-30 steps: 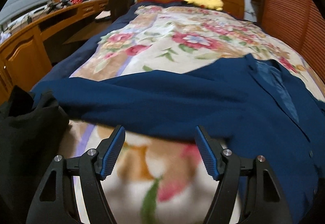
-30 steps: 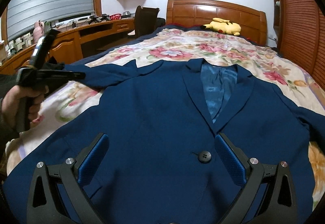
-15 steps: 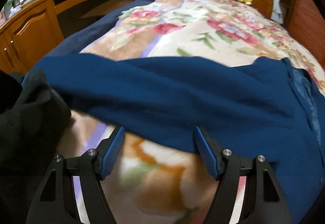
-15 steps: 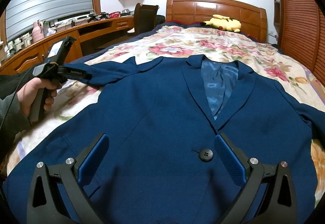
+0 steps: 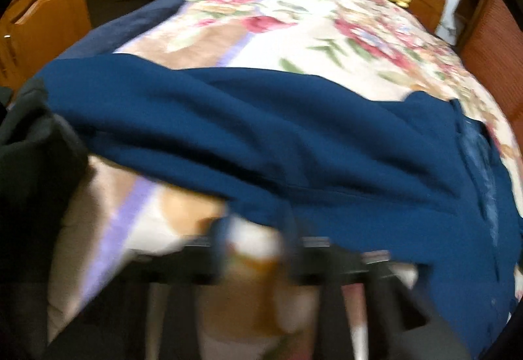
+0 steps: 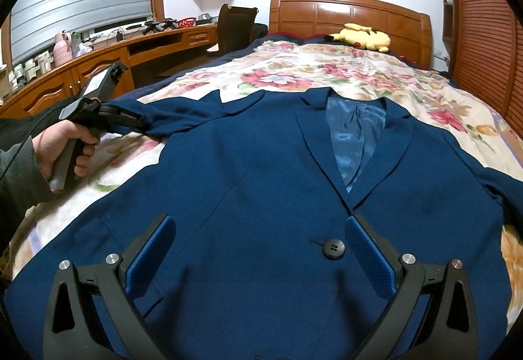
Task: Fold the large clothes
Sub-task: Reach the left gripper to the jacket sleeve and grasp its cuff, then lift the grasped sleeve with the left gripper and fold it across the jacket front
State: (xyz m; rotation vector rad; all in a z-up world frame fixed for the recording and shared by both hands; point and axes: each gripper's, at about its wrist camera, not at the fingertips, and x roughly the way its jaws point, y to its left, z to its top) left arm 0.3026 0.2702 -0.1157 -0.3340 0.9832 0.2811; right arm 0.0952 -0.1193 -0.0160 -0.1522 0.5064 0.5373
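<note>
Where left view blurs, right view shows left tongs [image 6: 143, 126] clamped on blazer [image 6: 261, 180] sleeve; right tongs [image 6: 258, 255] wide.

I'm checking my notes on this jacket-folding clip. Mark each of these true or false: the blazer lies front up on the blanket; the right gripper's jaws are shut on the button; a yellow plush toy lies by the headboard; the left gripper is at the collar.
1. The blazer lies front up on the floral blanket. True.
2. The right gripper has its jaws shut on the button. False: its jaws stand open over the blazer.
3. A yellow plush toy lies by the headboard. True.
4. The left gripper is at the collar. False: it is at the end of the sleeve, where its jaws have just been closing on the cloth.
</note>
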